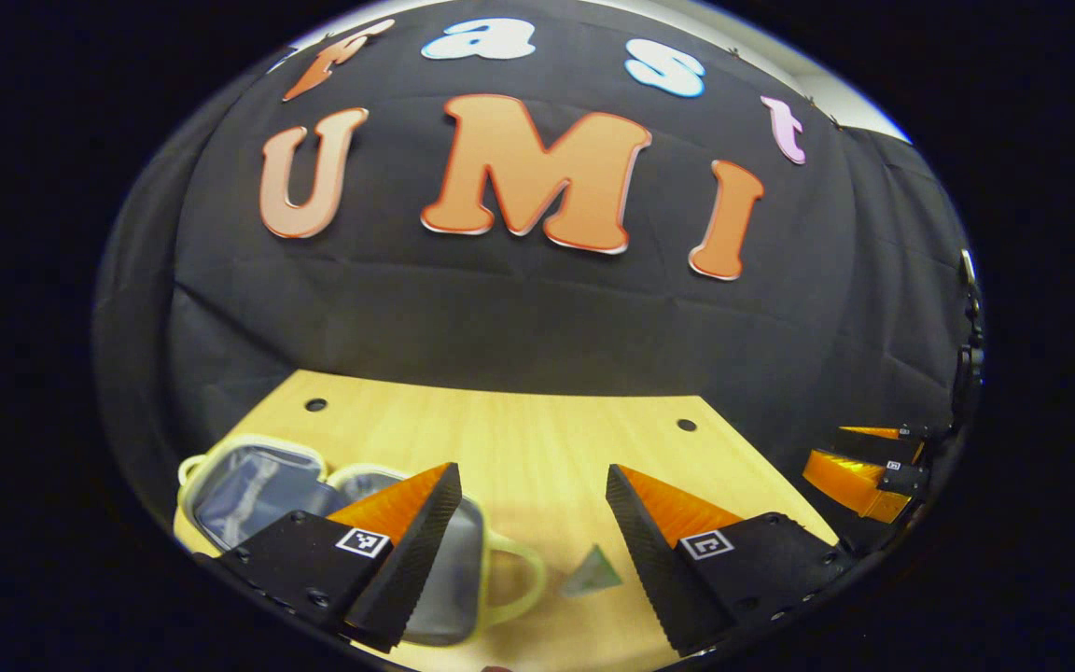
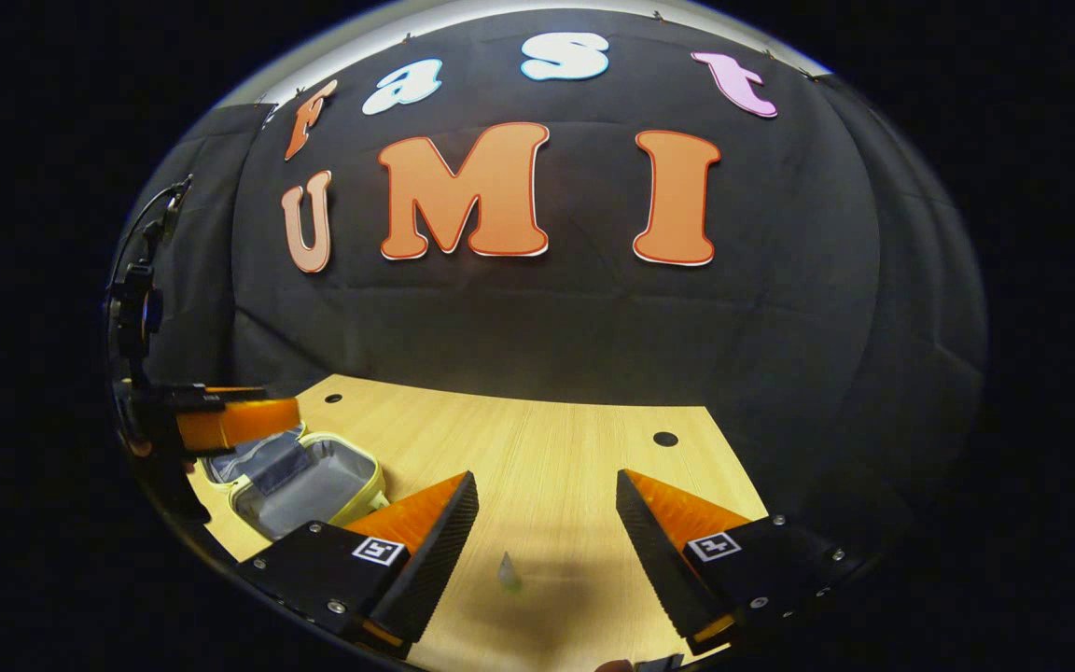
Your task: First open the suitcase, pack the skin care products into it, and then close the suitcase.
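Wooden table (image 2: pixel 556 467), open grey-lined suitcase (image 2: pixel 309 485), conical tube (image 2: pixel 509 570).

- Square black-and-white coded tags (image 1: pixel 362 541) sit on the finger mounts of the left gripper (image 1: pixel 530 509), at 7 and 5 o'clock; they carry patterns, not letters.
- Matching tags (image 2: pixel 379 551) sit on the right gripper (image 2: pixel 545 518).
- No label, brand or number can be read on any object.
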Tool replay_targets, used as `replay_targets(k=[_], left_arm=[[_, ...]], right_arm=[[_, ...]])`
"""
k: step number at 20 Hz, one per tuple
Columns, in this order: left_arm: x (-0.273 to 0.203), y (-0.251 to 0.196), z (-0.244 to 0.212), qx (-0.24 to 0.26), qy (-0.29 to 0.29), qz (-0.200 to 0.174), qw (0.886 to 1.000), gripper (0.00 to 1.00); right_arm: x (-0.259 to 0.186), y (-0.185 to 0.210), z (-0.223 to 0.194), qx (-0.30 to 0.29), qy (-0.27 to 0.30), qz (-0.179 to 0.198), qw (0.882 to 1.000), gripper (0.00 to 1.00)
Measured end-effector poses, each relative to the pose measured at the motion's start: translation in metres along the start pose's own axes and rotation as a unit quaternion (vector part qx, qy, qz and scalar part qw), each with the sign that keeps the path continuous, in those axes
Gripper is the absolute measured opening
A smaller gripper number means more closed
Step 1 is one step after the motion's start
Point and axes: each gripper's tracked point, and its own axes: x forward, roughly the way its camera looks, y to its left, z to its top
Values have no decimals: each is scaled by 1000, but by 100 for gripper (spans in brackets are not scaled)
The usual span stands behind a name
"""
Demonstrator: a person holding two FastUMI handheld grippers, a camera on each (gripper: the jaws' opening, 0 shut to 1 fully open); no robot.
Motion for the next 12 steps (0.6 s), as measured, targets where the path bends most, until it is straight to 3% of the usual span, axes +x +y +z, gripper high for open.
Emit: replay_targets(k=[7, 12], left_arm=[[46, -38, -112, 76, 76, 24, 994, 97], [67, -42, -153, 91, 95, 40, 991, 97]], right_arm=[[-17, -38, -30, -3, 35, -4, 999, 94], [-30, -62, -43, -18, 48, -19, 998, 95]])
